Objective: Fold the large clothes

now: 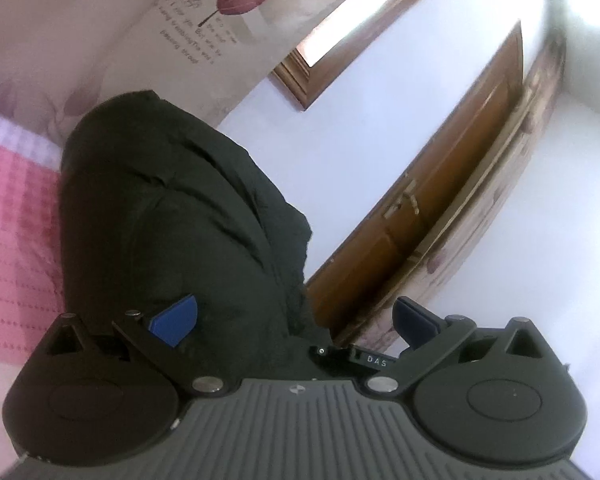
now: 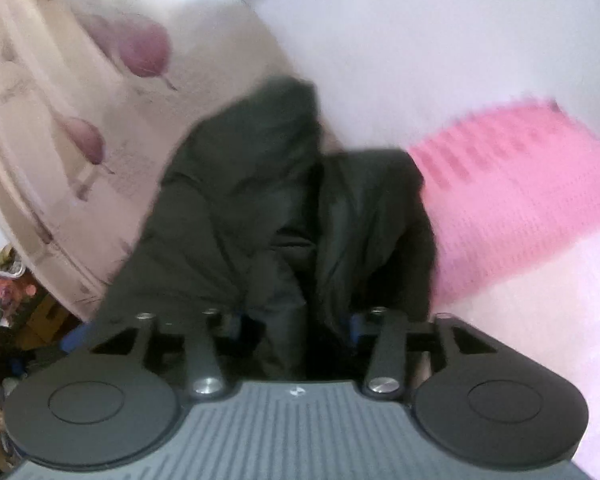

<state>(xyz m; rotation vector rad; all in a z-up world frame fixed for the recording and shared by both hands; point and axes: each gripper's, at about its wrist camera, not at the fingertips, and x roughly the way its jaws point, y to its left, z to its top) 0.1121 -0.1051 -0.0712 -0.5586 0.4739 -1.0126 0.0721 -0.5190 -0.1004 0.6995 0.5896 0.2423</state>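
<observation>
The dark garment [image 2: 284,208] hangs bunched at the centre of my right view, above the pink bedcover [image 2: 520,184] at three o'clock. Its cloth runs down between the fingers of my right gripper [image 2: 296,320], but the blur hides the pads, so I cannot tell whether they pinch it. I judge it is lifted so it can drape for a fold. My left gripper [image 1: 296,320] stands wide apart, empty, the garment's mass at eleven o'clock, ready to take another edge.

Dark garment [image 2: 284,208] bunched between right gripper [image 2: 296,324] fingers; open pink bedspread [image 2: 520,200] alongside
</observation>
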